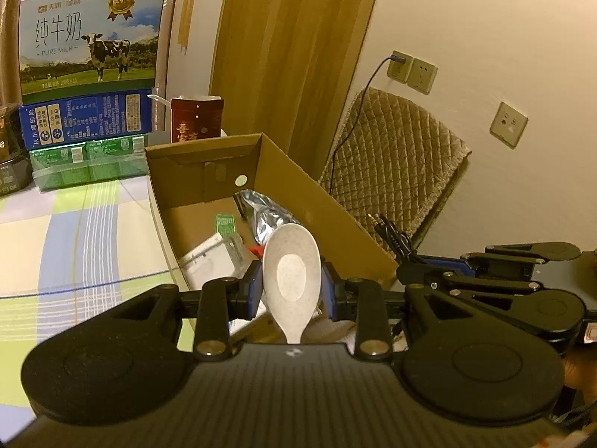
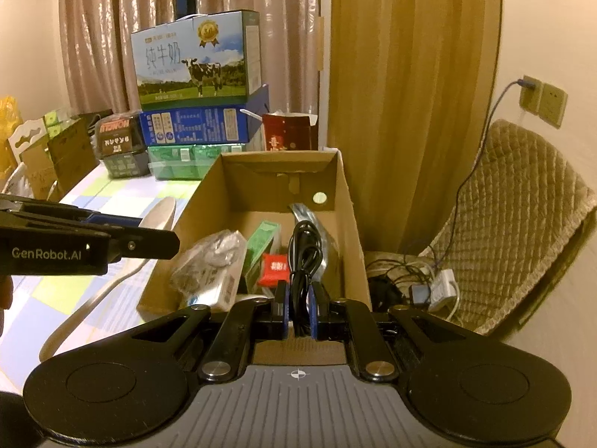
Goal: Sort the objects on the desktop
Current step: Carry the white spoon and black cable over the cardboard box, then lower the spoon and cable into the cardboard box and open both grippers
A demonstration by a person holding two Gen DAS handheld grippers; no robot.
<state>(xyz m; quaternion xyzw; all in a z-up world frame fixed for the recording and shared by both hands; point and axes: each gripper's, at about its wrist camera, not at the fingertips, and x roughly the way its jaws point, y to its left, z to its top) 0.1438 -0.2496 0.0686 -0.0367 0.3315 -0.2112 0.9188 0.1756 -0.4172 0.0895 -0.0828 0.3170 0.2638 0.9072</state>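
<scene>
Left wrist view: the left gripper (image 1: 291,285) clamps a speckled white plastic spoon (image 1: 291,276) between its blue-padded fingers (image 1: 253,285), bowl pointing forward and upward past the fingertips. Left of the fingers lies the checked green, blue and white surface (image 1: 74,239). Straight ahead of the fingers stands an open brown cardboard box (image 1: 328,201), which holds a white carton with green print (image 1: 220,250), a crinkled silver foil pouch (image 1: 265,216) and a small red packet (image 1: 257,250). Far ahead on the left stands a stack of milk cartons (image 1: 89,71).

Right wrist view: the spoon and left gripper reach in from the left, beside the box and over the surface. The right gripper (image 2: 299,308) clenches its fingers (image 2: 281,306) on a coiled black cable (image 2: 304,257), which hangs over the box interior just ahead of the fingertips, touching the foil pouch. Right of the fingers sits a quilted beige chair (image 2: 522,216).
</scene>
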